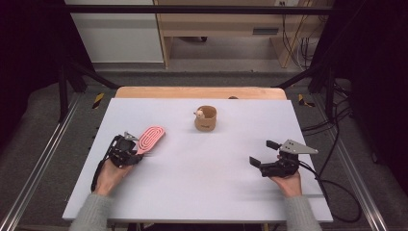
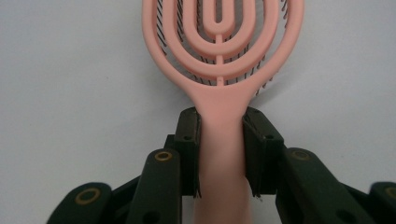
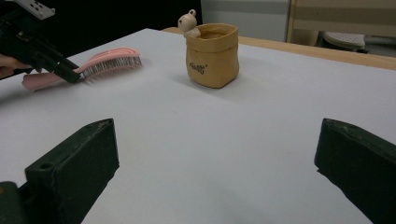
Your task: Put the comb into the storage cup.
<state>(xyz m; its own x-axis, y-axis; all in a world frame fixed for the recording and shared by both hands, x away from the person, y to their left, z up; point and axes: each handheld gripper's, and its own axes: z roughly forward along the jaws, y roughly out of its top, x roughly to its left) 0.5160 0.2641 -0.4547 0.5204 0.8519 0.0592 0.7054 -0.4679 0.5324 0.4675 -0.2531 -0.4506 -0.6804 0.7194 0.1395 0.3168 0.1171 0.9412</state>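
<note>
A pink vented hairbrush [image 1: 151,137] lies bristles down at the left of the white table [image 1: 202,187]. My left gripper [image 1: 140,152] is shut on its handle; in the left gripper view both black jaws press the handle's sides just below the brush head [image 2: 219,42], around the gripper's middle [image 2: 222,135]. My right gripper [image 1: 262,152] rests open at the right of the table, its jaws spread wide with bare table between them [image 3: 217,154]. The right gripper view also shows the hairbrush [image 3: 109,60] with the left gripper [image 3: 67,72] on it.
A small tan pot [image 1: 206,119] with a little bear figure on its rim stands at the middle back of the table, also seen ahead as the pot [image 3: 213,56]. A wooden edge [image 1: 199,92] runs behind the table. Cables trail at the right [image 1: 337,192].
</note>
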